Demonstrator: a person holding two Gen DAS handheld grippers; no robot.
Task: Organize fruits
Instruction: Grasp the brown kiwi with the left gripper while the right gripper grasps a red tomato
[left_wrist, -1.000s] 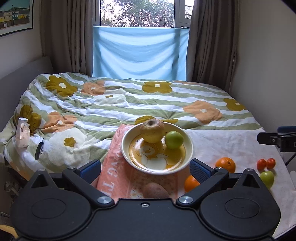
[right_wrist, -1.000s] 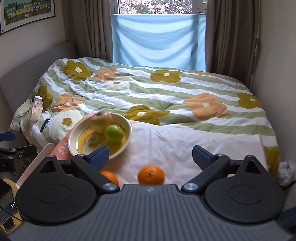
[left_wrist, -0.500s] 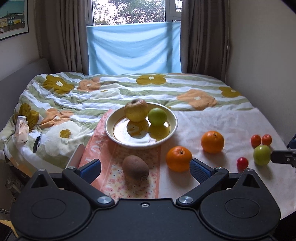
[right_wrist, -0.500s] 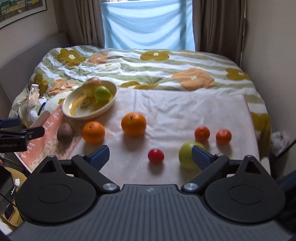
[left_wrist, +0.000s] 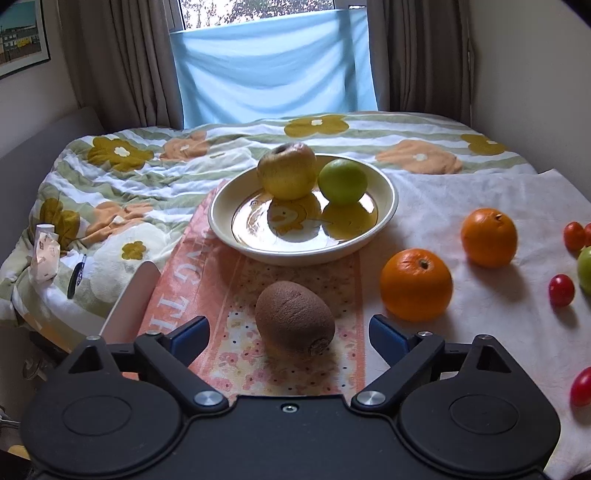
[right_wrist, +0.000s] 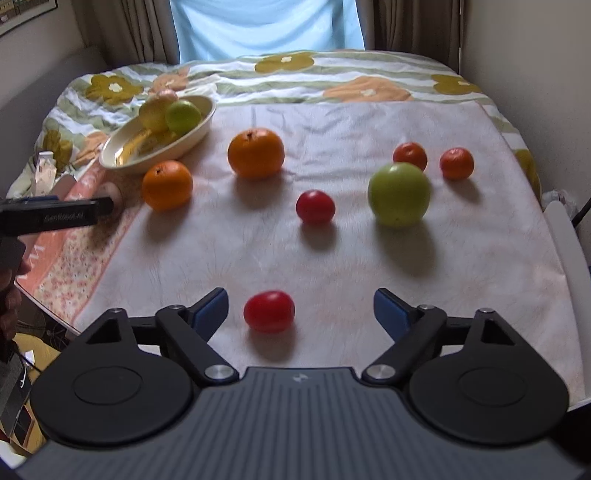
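A cream bowl (left_wrist: 388, 206) holds a yellow apple (left_wrist: 287, 171) and a green apple (left_wrist: 342, 181). A brown kiwi (left_wrist: 294, 318) lies just ahead of my open left gripper (left_wrist: 290, 334), between its fingers. Two oranges (left_wrist: 416, 283) (left_wrist: 488, 237) lie to its right. My open right gripper (right_wrist: 301, 308) hangs over a red tomato (right_wrist: 269, 311) that lies between its fingers. Beyond it lie another red tomato (right_wrist: 315, 206), a green apple (right_wrist: 399, 194) and two small tangerines (right_wrist: 410, 156) (right_wrist: 456, 163). The bowl (right_wrist: 195, 138) shows at left. The left gripper (right_wrist: 55, 218) shows at the left edge.
The fruit lies on a white cloth (right_wrist: 332, 251) and a pink floral mat (left_wrist: 236, 295) over a table, with a flower-patterned bed (left_wrist: 122, 173) behind. A white packet (left_wrist: 44, 254) and a pen lie on the bed at left. A wall stands at right.
Both grippers have moved down and closer to the table. The kiwi now sits between the left fingers, and a near red tomato has come between the right fingers.
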